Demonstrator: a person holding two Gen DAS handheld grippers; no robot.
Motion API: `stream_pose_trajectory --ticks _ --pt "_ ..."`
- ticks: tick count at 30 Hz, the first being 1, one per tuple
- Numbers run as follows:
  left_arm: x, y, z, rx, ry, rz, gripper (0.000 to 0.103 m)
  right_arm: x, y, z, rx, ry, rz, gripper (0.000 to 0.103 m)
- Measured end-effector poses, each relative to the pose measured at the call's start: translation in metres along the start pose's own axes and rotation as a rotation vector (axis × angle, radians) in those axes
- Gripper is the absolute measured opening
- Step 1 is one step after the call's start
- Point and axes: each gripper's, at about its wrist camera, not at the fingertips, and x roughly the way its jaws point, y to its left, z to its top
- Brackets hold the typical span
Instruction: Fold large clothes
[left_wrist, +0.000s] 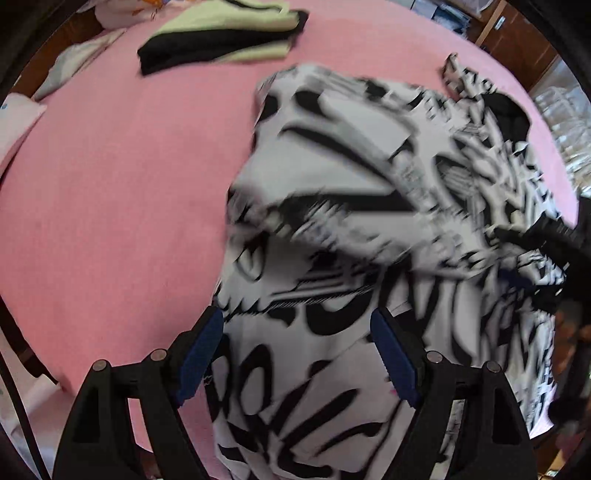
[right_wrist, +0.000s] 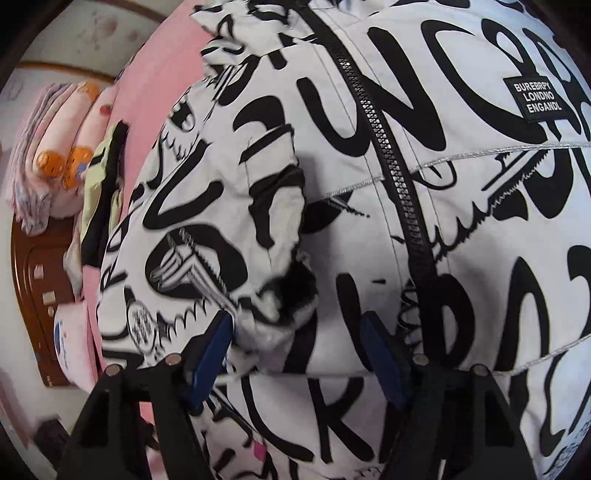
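A black patch (right_wrist: 536, 96) on the jacket (right_wrist: 424, 155), right of its zipper (right_wrist: 388, 155), seems to read "BUREBRPY LONDNO ENGANDL".

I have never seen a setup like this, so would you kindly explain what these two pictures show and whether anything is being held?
Each picture comes from a fisheye camera on a handheld two-finger tool, one in each of a person's hands, looking along its fingers. The left tool hovers open over a black-and-white printed jacket lying on a pink bedcover; nothing is between its blue pads. A folded black-and-yellow garment lies further back. The right tool has a bunched sleeve cuff between its pads, but they do not clearly press on it yet. The jacket's zipper runs beside it.
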Motion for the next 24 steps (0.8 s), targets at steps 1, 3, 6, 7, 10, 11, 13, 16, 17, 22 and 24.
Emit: stream_pose_trajectory --ticks 1,3,6,7,10,11,13,16,17,22,24 --pt "0.005 0.004 -0.002 -0.002 0.003 0.001 0.081 0.001 0.000 0.002 0.010 -0.007 -0.004 0.064" --pt "0.015 0.011 -0.002 -0.009 0.008 0.004 0.081 0.003 0.003 0.005 0.020 -0.029 -0.019 0.053" --pt "0.024 0.023 0.001 -0.057 -0.016 0.011 0.081 0.005 0.006 0.011 0.028 -0.049 -0.003 0.028" --pt "0.026 0.026 0.003 -0.071 -0.023 0.010 0.080 0.006 0.006 0.013 0.034 -0.049 0.004 0.022" --pt "0.037 0.038 0.010 -0.096 -0.040 0.019 0.080 0.004 0.005 0.017 0.054 -0.056 0.026 0.014" --pt "0.040 0.042 0.012 -0.103 -0.048 0.025 0.079 0.002 0.006 0.019 0.048 -0.063 0.028 0.013" --pt "0.044 0.047 0.016 -0.112 -0.061 0.027 0.071 -0.005 0.010 0.021 0.026 -0.086 0.032 0.010" --pt "0.046 0.053 0.019 -0.122 -0.086 0.003 0.052 -0.022 0.013 0.025 0.012 -0.123 0.052 0.010" --pt "0.045 0.054 0.020 -0.125 -0.091 -0.010 0.045 -0.030 0.014 0.028 0.005 -0.141 0.059 0.009" --pt "0.044 0.059 0.015 -0.142 -0.089 -0.007 0.031 -0.069 0.012 0.034 0.001 -0.210 0.077 0.009" --pt "0.042 0.060 0.010 -0.150 -0.084 -0.015 0.027 -0.084 0.008 0.033 0.008 -0.236 0.078 0.009"
